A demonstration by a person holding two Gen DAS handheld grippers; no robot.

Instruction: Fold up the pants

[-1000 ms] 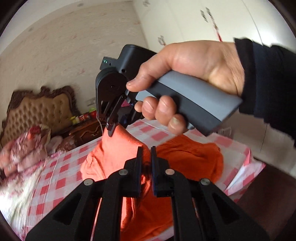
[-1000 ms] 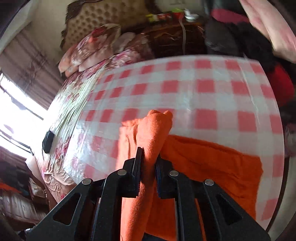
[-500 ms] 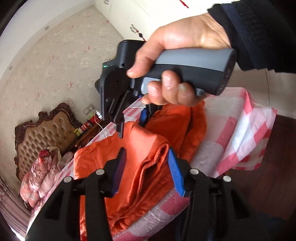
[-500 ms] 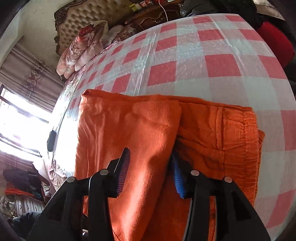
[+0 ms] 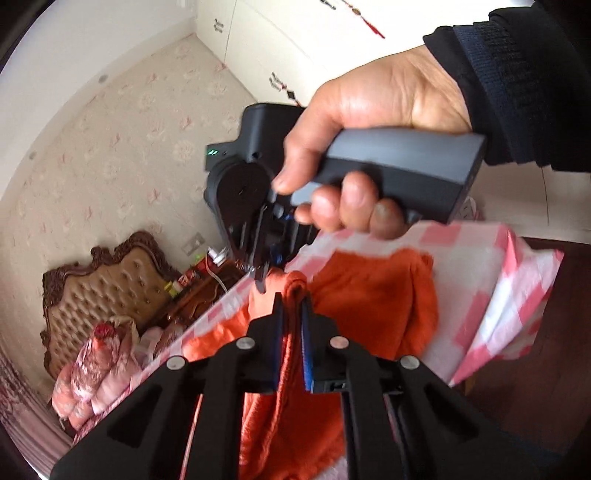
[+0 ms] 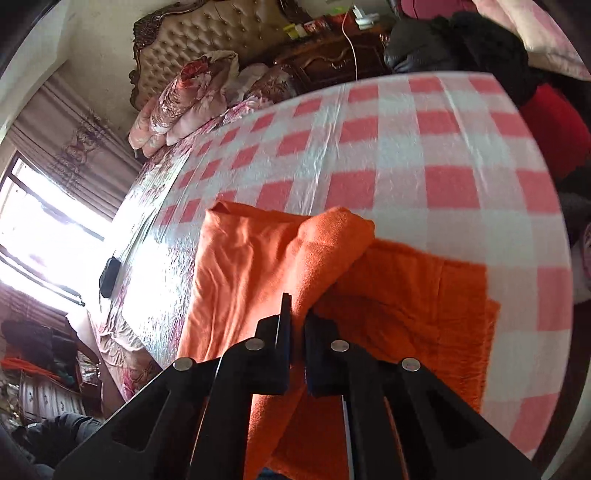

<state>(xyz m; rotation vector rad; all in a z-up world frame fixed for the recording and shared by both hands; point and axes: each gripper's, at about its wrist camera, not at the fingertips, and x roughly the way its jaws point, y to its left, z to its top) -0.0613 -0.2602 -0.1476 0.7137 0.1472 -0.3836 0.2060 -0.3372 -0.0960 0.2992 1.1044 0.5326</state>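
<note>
The orange pants [image 6: 399,302] lie partly folded on the red and white checked cloth [image 6: 406,155] over the bed. My right gripper [image 6: 297,317] is shut on a raised fold of the pants and holds it above the lower layer. My left gripper [image 5: 291,314] is shut on the same orange fabric [image 5: 369,295], lifted off the bed. In the left wrist view the other gripper [image 5: 260,282], held by a hand [image 5: 369,122], pinches the fabric just beyond my fingertips.
A tufted headboard [image 6: 207,33] and flowered pillows [image 6: 184,99] are at the far end of the bed. A wooden nightstand [image 6: 332,55] holds small items. Dark and red clothes [image 6: 535,110] lie to the right. The checked cloth hangs over the bed edge [image 5: 517,314].
Both grippers were open around the fold half a second ago and have shut on the orange fabric. The fold is lifted again off the lower layer.
</note>
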